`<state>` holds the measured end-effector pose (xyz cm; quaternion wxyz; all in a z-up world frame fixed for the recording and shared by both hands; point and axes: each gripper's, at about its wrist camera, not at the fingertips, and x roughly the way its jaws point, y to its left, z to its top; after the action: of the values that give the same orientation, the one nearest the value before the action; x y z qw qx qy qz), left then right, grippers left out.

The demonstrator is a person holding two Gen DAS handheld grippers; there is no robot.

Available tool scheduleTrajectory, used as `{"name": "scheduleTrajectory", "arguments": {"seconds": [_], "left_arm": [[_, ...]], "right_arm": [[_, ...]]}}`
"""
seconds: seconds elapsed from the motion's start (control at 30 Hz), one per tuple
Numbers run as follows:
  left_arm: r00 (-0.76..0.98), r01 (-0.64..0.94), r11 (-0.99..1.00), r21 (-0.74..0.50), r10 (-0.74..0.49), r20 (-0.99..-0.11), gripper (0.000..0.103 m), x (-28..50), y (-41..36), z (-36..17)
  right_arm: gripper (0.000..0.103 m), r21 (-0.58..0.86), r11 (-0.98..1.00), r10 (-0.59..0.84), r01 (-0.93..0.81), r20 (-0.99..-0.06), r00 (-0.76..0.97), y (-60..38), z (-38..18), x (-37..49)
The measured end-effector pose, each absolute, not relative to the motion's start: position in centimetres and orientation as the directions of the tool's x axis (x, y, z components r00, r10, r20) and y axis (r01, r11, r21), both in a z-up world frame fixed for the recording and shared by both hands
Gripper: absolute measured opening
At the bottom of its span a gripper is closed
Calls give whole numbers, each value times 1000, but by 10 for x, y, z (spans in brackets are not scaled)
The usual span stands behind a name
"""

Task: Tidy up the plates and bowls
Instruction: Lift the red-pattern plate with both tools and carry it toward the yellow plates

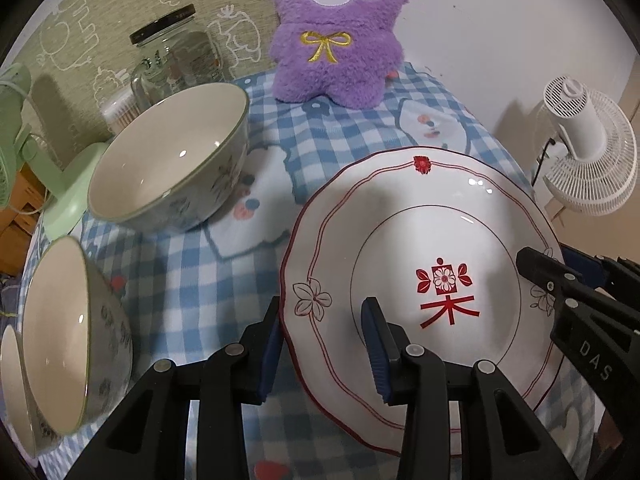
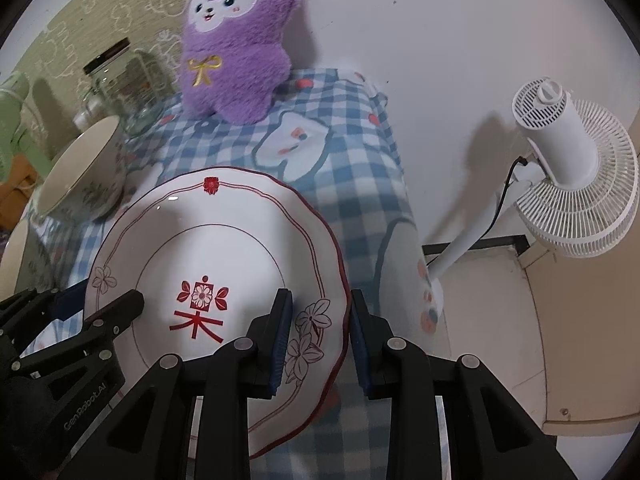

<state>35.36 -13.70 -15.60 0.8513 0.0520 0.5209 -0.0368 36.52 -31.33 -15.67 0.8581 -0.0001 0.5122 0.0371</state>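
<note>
Plate (image 1: 420, 240) rim between both grippers' fingers (image 1: 376, 356)

We cannot tell whether the pads of either tool press the plate (image 1: 400, 216) — its near rim is hidden behind the left tool (image 1: 324, 344) in the left wrist view and behind the right tool (image 2: 320, 332) in the right wrist view. At the left edge of the left wrist view, a third bowl (image 1: 14, 392) is cut off, mostly hidden behind its neighbour (image 1: 68, 336). The green fan (image 1: 12, 132) is cut off too — only part of it shows.
</note>
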Motion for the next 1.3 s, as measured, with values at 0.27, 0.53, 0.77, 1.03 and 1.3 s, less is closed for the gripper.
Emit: {"name": "scheduleTrajectory", "arguments": {"seconds": [0.27, 0.53, 0.77, 1.03, 1.3], "left_arm": [[453, 136, 990, 41, -26, -891, 38, 328, -131, -157], [471, 162, 986, 33, -48, -881, 40, 326, -129, -159], [460, 137, 990, -17, -79, -884, 40, 333, -125, -162], [469, 132, 991, 7, -56, -881, 38, 327, -126, -159], [487, 124, 992, 5, -56, -872, 37, 320, -123, -147]], "right_arm": [[31, 56, 994, 92, -89, -878, 470, -311, -157, 346], [31, 75, 993, 109, -90, -874, 474, -312, -162, 340], [34, 72, 992, 110, -100, -882, 458, -309, -165, 341], [33, 66, 994, 97, -82, -881, 463, -309, -162, 340], [33, 51, 995, 87, -87, -869, 488, -304, -146, 332]]}}
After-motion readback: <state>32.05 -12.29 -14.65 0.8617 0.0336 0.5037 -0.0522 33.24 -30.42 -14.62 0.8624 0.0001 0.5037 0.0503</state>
